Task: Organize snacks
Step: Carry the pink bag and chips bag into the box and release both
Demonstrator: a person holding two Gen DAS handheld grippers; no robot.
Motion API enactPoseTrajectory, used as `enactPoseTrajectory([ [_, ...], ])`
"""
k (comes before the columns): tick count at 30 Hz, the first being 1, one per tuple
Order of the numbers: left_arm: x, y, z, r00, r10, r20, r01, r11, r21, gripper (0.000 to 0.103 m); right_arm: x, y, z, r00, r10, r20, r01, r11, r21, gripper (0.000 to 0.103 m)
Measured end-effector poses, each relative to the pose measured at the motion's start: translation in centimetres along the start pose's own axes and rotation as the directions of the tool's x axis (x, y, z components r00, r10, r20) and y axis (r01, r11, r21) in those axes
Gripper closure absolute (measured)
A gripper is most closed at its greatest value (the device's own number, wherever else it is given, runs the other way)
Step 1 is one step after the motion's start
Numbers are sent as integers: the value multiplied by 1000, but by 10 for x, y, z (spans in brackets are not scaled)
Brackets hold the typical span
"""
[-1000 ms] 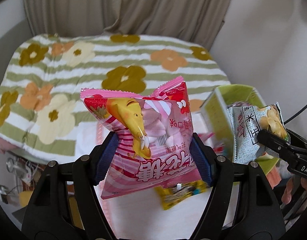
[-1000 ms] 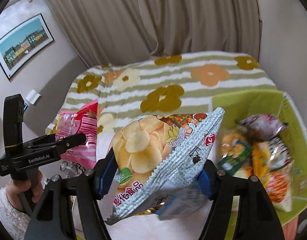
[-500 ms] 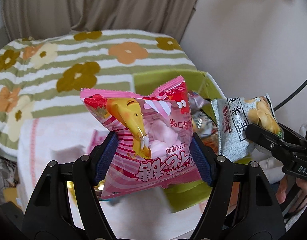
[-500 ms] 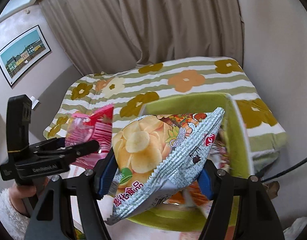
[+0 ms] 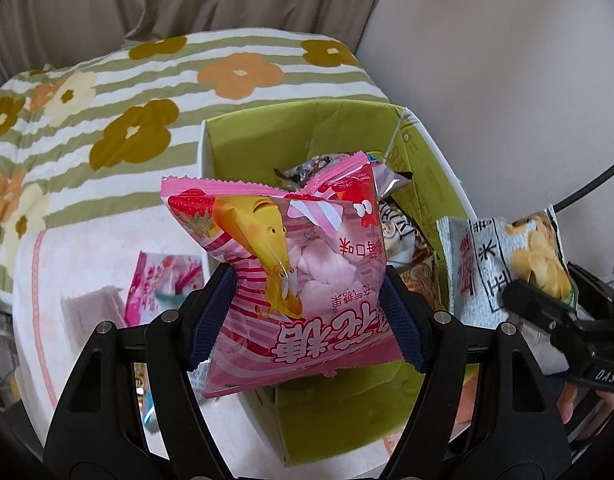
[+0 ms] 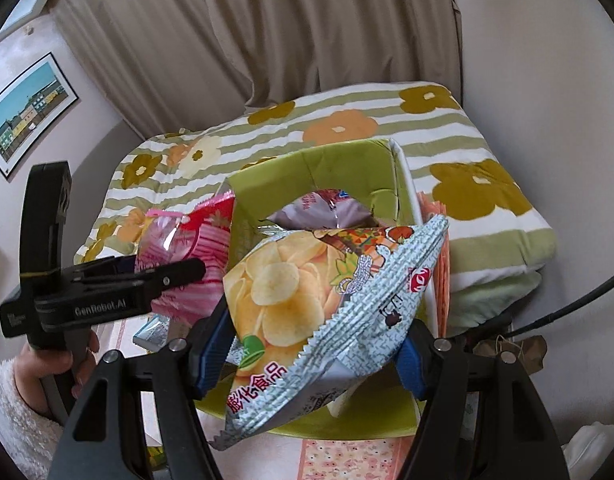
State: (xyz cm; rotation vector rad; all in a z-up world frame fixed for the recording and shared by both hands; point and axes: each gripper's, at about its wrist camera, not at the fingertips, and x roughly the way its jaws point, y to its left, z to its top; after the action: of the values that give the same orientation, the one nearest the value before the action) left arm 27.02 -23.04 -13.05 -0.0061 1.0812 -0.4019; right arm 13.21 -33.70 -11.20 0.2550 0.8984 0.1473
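The left hand-held gripper (image 5: 307, 312) is clamped on a pink marshmallow bag (image 5: 295, 264), its blue pads pressing the bag's two sides. The bag hangs above the near left corner of an open green box (image 5: 267, 140), partly over the box and partly over the white surface (image 5: 87, 248) beside it. The right hand-held gripper (image 6: 311, 356) is clamped on a chip bag (image 6: 307, 300), held tilted over the box's near edge. In the left wrist view, the chip bag (image 5: 503, 256) sits at the right, just beyond the box's right wall. Inside the box lie several snack packets (image 5: 395, 224), piled toward the far and right sides. A pink packet (image 5: 163, 280) lies flat on the surface to the left of the box, with a pale packet (image 5: 91, 312) next to it. Behind the box is a bed (image 6: 467, 128) with a striped flowered cover, and curtains (image 6: 307, 32) hang beyond it. A hand (image 6: 47, 364) in a white fleecy sleeve grips the left tool's handle.
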Motion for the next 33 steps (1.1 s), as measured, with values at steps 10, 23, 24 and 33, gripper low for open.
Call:
enactPoseTrajectory([
  [10,6,12,16,999,37,-23,-36,999,32,0,9,0,-1,999,-13,-31,14,1000,19,37],
  [23,-18,50,-6,998,54,14,-53,997,-62,0,36,33,-11,992,83,-99,-88,995,-53,37],
  [24,-19,50,-6,998,58,19,-56,996,-63,0,38,35,-11,991,91,-103,-97,994,-54,37],
  [33,-29,53,-13,996,82,31,-79,994,-77,0,34,51,-21,994,97,-59,-105,982,-154,0],
])
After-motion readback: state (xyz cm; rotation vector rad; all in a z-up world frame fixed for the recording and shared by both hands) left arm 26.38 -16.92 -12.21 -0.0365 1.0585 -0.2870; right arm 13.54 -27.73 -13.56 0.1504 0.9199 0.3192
